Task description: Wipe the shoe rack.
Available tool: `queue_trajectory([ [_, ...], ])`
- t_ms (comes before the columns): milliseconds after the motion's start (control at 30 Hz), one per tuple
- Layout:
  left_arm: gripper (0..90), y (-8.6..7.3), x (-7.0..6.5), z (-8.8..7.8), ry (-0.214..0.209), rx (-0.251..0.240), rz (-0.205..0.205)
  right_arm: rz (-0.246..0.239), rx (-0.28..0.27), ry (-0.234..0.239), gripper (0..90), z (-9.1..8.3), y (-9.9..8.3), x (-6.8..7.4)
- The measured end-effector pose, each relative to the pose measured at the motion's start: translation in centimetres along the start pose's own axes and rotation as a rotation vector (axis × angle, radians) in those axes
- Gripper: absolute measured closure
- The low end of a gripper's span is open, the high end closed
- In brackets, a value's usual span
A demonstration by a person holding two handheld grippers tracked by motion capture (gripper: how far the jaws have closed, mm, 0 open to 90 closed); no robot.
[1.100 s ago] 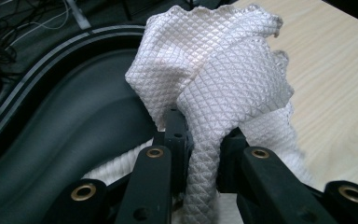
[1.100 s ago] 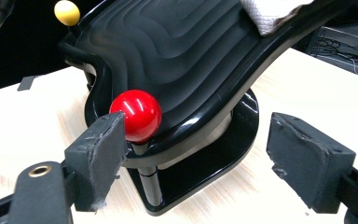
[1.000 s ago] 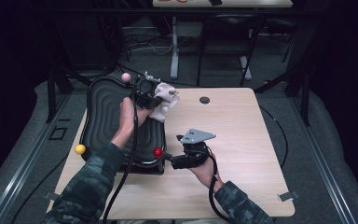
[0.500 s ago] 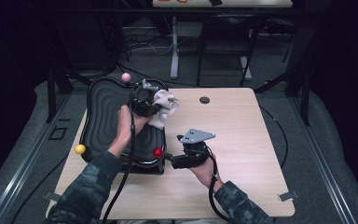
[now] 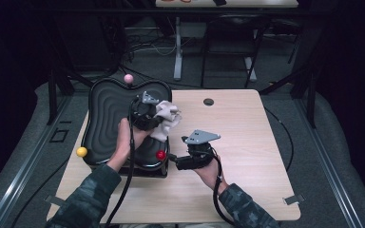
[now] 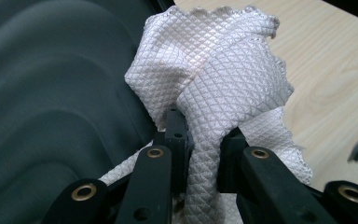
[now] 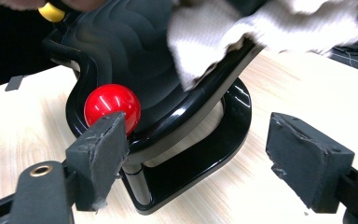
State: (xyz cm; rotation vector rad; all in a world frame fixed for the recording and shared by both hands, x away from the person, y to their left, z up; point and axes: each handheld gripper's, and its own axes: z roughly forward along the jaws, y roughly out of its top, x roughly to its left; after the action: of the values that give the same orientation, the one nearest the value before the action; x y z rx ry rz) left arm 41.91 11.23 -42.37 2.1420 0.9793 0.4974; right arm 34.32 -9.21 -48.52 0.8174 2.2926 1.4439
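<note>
The table (image 5: pixel 247 142) carries one black wavy-topped tray (image 5: pixel 107 118) on a stand, set at its left end. Three coloured balls sit at the tray's rim: one pink (image 5: pixel 129 78) at the far edge, one yellow (image 5: pixel 81 152) at the near left corner, one red (image 5: pixel 160 155) at the near right corner. One small dark round disc (image 5: pixel 208 101) is set in the tabletop beyond the two hands.

The person's left forearm comes up over the near edge of the tray, the hand wrapped round the left tool (image 5: pixel 145 114), which points away from the person and a little to the right, over the tray's right edge. Its jaws are together, clamped on one white quilted cloth (image 6: pixel 219 79). The cloth bunches up just ahead of the jaws and droops over the tray's right rim, with a corner hanging toward the bare wood to the tool's right.

The right forearm lies low across the table, the hand holding the right tool (image 7: pixel 191 158) level and pointed left at the tray's near right corner. Its two padded jaws stand apart with nothing gripped; the red ball sits just beyond its left jaw, and the tray's stand lies between and ahead of the jaws.
</note>
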Motion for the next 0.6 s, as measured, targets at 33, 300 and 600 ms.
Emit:
queue_trajectory([
  [33, 79.2, -0.2, -0.1, -0.1, -0.002, 0.003, 0.001, -0.005, 0.0, -0.002, 19.5, -0.1, 0.0, 0.1],
  [300, 79.2, -1.3, -1.3, -0.5, -0.016, 0.001, 0.011, -0.01, 0.001, -0.012, 19.5, -0.2, 0.0, 0.4],
  [600, 79.2, -1.9, -2.0, -0.9, -0.036, 0.013, 0.033, -0.007, 0.006, -0.008, 19.5, 0.0, -0.1, 0.2],
])
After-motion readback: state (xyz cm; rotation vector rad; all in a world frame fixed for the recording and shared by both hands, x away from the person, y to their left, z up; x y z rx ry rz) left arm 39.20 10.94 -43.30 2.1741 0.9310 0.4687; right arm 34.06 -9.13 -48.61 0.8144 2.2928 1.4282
